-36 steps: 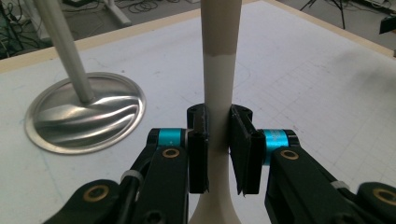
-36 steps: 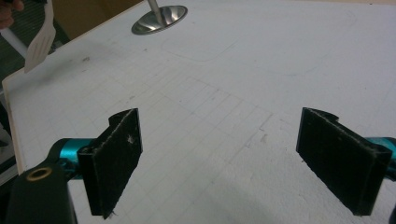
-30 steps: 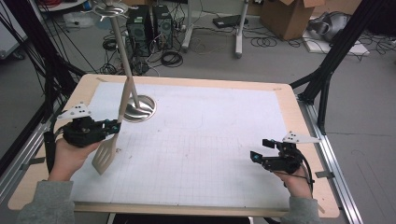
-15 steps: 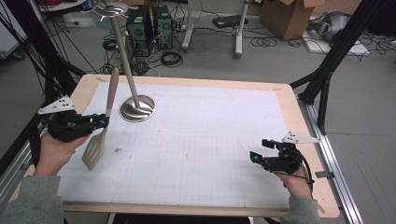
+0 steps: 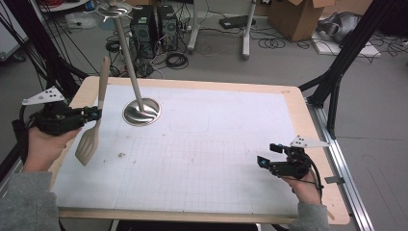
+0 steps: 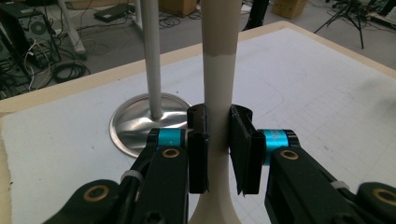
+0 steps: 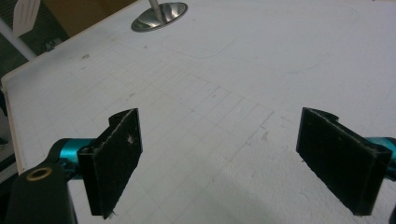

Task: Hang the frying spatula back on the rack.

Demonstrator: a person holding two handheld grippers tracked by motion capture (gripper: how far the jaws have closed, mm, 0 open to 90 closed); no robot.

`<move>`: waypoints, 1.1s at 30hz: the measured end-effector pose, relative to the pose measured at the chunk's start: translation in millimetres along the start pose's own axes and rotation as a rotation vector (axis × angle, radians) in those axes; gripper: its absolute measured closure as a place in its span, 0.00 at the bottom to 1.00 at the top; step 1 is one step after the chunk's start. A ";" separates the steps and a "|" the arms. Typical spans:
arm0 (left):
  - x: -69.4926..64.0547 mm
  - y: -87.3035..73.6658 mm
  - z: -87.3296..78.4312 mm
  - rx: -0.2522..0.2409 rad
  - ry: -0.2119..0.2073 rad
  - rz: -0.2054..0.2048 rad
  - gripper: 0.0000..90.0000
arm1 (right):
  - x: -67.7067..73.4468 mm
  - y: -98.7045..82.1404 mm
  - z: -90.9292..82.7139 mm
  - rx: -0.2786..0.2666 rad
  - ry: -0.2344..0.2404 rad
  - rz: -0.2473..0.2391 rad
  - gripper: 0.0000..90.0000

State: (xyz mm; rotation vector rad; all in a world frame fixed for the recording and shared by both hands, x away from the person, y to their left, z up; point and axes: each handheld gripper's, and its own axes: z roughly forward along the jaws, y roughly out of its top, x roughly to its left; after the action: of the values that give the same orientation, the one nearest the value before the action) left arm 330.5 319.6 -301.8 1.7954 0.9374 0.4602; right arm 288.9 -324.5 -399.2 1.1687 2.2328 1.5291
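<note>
Left gripper (image 5: 94,114) with spatula (image 5: 91,130) over white gridded table (image 5: 216,159), cable-strewn floor (image 5: 202,53) beyond.

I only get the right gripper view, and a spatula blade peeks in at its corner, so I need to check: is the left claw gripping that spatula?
Observer: Yes. The left claw is shut on the spatula, clamping its handle just above the blade.
Operator: How is it oriented?
Observer: Upright, with the blade down and the handle pointing up. The blade looks clear of the table, though I can't be sure.
Operator: Is anything near it?
Observer: A metal stand with a tall leaning pole rises beside the spatula, apart from it, with a hook ring at the top.
</note>
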 end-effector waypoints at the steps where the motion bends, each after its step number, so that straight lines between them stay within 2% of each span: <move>1: 0.8 -0.2 0.3 -0.003 0.001 -0.002 0.86 | 0.1 0.0 0.0 0.000 0.000 0.000 0.15; 11: 11.7 1.6 -1.2 -0.011 0.004 -0.011 0.86 | 1.0 0.0 2.6 0.010 -0.001 -0.005 0.15; 18: 23.2 8.1 -2.7 -0.018 -0.004 -0.001 0.86 | 1.0 0.0 4.2 0.017 -0.002 -0.006 0.15; 21: 27.5 10.1 -3.6 -0.037 -0.011 -0.006 0.86 | 1.0 -0.1 5.0 0.019 -0.001 -0.013 0.15; 24: 31.2 13.5 -5.8 -0.051 -0.022 -0.007 0.86 | 1.4 -0.2 5.3 0.024 0.000 -0.010 0.15; 33: 42.5 27.2 -8.5 -0.063 -0.017 0.003 0.86 | 2.0 -0.5 4.9 0.029 0.001 -0.005 0.15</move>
State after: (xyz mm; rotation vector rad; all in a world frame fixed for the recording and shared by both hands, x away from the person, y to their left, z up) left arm 361.8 352.6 -278.4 1.7417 0.8995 0.4706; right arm 290.0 -319.7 -401.3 1.1700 2.2643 1.4999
